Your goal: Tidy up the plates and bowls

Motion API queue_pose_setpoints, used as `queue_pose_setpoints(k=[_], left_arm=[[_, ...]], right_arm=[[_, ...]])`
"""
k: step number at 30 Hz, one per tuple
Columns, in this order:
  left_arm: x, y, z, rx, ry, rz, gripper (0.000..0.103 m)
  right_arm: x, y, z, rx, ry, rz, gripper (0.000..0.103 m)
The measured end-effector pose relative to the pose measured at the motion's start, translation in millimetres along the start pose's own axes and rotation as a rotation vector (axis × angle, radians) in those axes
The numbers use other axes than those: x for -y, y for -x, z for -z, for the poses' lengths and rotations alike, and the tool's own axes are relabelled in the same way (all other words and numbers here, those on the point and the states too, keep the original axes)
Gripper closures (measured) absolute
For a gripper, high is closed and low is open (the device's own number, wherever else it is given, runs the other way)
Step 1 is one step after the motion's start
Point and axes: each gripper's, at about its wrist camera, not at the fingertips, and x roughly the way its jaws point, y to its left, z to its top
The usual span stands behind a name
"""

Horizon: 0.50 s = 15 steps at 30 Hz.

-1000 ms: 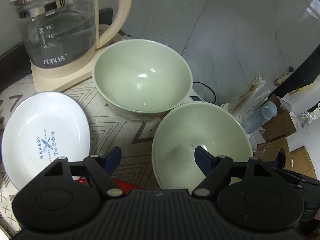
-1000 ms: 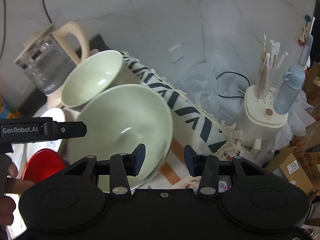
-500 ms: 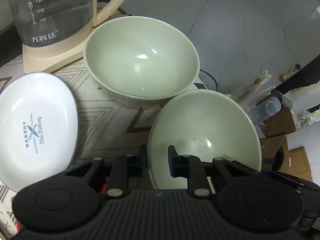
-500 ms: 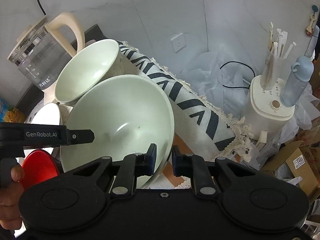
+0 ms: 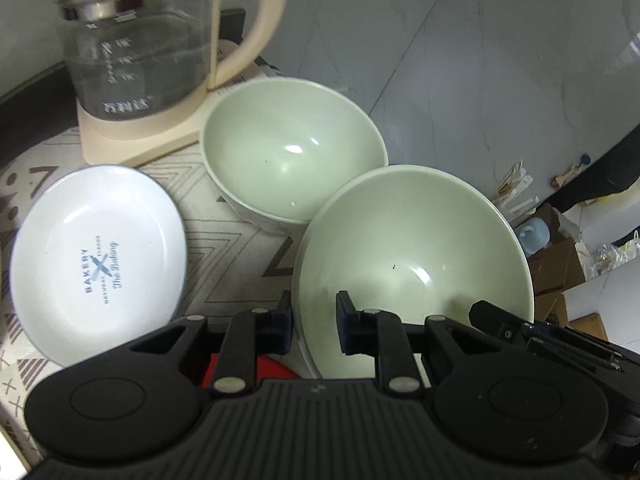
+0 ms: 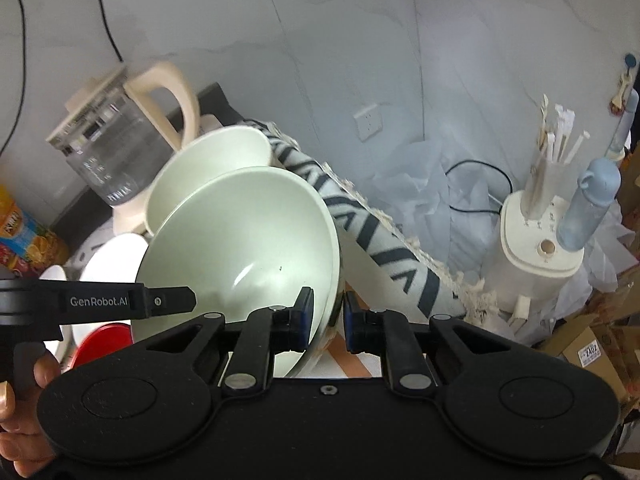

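You have the near green bowl [image 5: 412,256] pinched by its rim from both sides: left gripper [image 5: 314,320] and right gripper [image 6: 327,318], fingers closed on the wall. It sits tilted beside the far green bowl [image 5: 292,152], at the bench's right edge. Next, I'd judge, carry it level over that bowl and nest it.

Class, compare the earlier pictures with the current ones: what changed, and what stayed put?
Both grippers closed on the near green bowl: left gripper and right gripper now clamp opposite rims. The far green bowl, white plate and kettle stayed in place.
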Motion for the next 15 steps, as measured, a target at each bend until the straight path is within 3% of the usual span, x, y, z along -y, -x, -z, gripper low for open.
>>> queue_pose_setpoints(k=[10, 15], left_arm=[[-16.2, 38.3, 3.7, 0.062, 0.048, -0.006, 0.083], [-30.3, 54.2, 9.7, 0.079, 0.08, -0.014, 0.088]], right_arm=[[-22.0, 17.5, -8.4, 0.025, 0.06, -0.051, 0.087], [-35.7, 24.6, -10.7, 0.035, 0.086, -0.078, 0.087]])
